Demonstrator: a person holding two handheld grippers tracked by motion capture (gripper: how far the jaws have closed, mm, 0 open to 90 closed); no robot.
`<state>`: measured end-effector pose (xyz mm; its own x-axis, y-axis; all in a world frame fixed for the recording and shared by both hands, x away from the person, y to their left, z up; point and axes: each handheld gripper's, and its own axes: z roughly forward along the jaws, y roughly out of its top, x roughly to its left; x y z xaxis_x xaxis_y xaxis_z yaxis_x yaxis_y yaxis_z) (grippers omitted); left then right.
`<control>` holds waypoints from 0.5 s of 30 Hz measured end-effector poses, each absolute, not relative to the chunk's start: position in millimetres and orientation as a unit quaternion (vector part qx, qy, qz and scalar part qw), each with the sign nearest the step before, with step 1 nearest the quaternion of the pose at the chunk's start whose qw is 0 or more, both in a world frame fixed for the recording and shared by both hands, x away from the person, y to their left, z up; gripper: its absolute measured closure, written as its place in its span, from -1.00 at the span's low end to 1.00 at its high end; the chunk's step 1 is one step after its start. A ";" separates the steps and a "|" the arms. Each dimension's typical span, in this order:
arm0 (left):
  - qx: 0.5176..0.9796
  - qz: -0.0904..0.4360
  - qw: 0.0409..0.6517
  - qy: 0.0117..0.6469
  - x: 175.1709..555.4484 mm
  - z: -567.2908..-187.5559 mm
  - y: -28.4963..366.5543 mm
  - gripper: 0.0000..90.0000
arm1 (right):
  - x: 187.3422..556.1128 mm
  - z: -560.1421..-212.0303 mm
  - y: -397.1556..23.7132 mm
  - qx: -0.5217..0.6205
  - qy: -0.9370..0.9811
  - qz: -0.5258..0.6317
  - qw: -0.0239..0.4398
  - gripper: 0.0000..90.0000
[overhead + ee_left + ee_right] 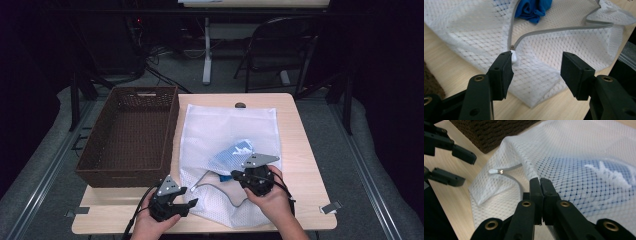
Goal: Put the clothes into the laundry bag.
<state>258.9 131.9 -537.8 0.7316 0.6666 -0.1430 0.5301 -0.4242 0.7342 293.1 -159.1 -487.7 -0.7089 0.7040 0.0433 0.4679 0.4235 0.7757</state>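
A white mesh laundry bag (227, 130) lies flat on the wooden table (300, 150) with a blue cloth (235, 152) inside it. Its grey zipper (564, 28) stands partly undone, and the blue cloth (534, 8) shows at the opening. My left gripper (187, 196) is open at the bag's near left corner. In the left gripper view, the white zipper pull (513, 57) lies right beside one jaw of the left gripper (536, 65), not pinched. My right gripper (236, 176) is shut on a raised fold of the mesh bag (574, 157) beside the zipper, as the right gripper view shows at its jaws (540, 182).
A brown woven basket (132, 135) stands on the table's left side, touching the bag's left edge. The right gripper view also shows the left gripper (466, 170) open near the zipper pull (492, 171). Chairs and table legs stand on the floor beyond.
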 end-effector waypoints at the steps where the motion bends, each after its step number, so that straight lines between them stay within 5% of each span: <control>1: 0.837 0.083 0.402 0.362 258.7 -538.0 133.3 -0.05 | 291.8 -490.4 -159.8 0.356 0.830 0.404 0.142 0.98; 15: 0.843 0.085 0.385 0.365 263.5 -551.0 133.6 -0.02 | 289.9 -530.2 -164.8 0.370 0.837 0.383 0.122 0.98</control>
